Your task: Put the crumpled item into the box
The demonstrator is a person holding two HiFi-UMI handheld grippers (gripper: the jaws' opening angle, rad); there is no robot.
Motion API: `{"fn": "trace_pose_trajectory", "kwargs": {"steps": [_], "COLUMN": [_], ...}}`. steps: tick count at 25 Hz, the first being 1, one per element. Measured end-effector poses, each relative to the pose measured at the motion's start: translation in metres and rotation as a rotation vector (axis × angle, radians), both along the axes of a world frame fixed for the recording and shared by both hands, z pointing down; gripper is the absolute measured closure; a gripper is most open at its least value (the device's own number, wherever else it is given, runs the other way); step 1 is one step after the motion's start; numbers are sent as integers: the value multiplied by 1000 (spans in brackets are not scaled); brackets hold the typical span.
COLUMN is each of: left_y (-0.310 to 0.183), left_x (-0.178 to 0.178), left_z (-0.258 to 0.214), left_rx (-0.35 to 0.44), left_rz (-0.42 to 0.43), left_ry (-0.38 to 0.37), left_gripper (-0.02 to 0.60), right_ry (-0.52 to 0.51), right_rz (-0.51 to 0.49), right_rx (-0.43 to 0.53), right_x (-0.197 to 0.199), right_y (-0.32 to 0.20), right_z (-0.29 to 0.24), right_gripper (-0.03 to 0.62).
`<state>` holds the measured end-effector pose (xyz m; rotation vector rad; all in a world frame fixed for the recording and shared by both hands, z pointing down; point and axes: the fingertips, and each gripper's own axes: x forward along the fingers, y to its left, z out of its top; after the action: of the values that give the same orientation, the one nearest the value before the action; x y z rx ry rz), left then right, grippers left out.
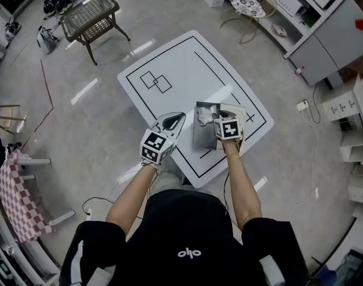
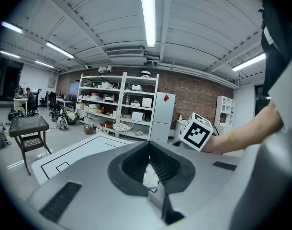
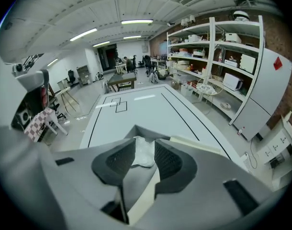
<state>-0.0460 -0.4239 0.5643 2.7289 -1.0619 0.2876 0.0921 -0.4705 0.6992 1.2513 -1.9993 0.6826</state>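
Observation:
A white crumpled item (image 1: 204, 115) lies inside an open grey box (image 1: 202, 137) with a cream flap, near the front right of the white table (image 1: 187, 70). My right gripper (image 1: 211, 117) hangs over the box. In the right gripper view, my right gripper (image 3: 145, 140) is open with the crumpled item (image 3: 144, 152) lying loose between the pads, above the box flap (image 3: 142, 200). My left gripper (image 1: 181, 115) rests just left of the box, its jaw tips meeting. The left gripper view shows my left gripper (image 2: 149, 146) empty, the crumpled item (image 2: 150, 176) seen past the pads.
The table top carries black outlines, with two small squares (image 1: 155, 81) at its far left. A wire-topped side table (image 1: 89, 14) stands on the floor beyond, shelving (image 1: 324, 16) lines the far right, and a checked cloth (image 1: 15, 195) hangs at the left.

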Motion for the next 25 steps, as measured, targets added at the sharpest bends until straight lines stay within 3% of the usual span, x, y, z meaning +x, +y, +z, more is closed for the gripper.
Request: {"fn": "trace_pose_trajectory", "kwargs": {"steps": [7,12,18,25], "left_y": [23,42,60,81], "left_x": [9,16,24,33], "left_z": [-15,-27,-36,-38], "left_rx": [40,66,91,93], "left_rz": [7,5,7,11], "left_ry": [6,15,18,15], "left_gripper": [575,575,575,575], "right_ry": [-59,-86,-107,-136], "right_rz": [6,7,14,11], "right_rx": [134,225,292,337], "right_x": [5,10,19,29], "right_y": [32,61,91,119], "right_z": [-59,-95,-118,-130], "right_gripper": [471,536,582,585]}}
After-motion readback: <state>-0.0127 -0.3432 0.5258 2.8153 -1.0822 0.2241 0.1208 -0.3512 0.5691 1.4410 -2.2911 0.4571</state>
